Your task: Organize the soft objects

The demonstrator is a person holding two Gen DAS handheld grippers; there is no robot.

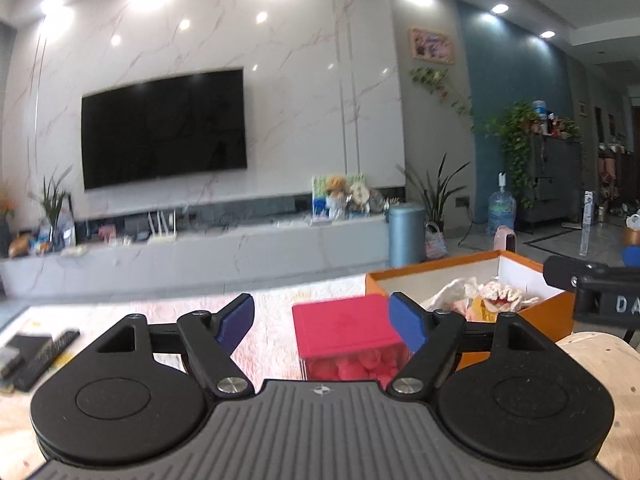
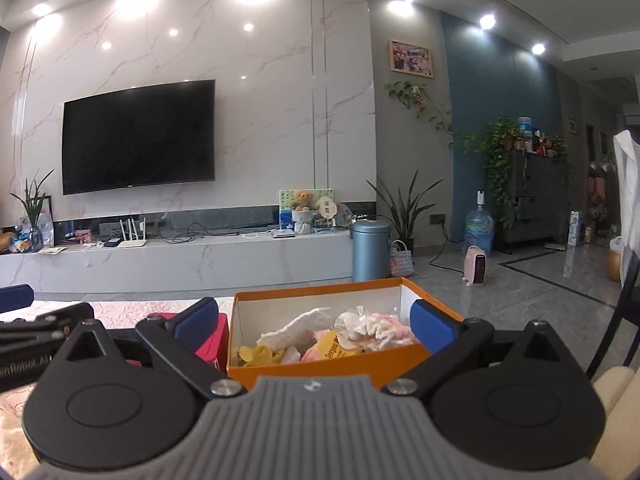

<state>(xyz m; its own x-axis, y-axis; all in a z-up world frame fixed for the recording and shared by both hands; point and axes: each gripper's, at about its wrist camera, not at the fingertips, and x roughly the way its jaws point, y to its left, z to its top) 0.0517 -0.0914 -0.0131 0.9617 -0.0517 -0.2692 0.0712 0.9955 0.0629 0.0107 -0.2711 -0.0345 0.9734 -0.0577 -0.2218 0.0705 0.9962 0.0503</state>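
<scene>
Both the left tool (image 1: 322, 322) and right tool (image 2: 316, 326) are spread wide and empty, aimed at the orange box (image 2: 304, 368) where soft items are gathered.

The left gripper (image 1: 322, 322) hangs wide open and empty before a red-lidded box (image 1: 346, 324), beside an orange box (image 1: 532, 300) of soft things.
</scene>
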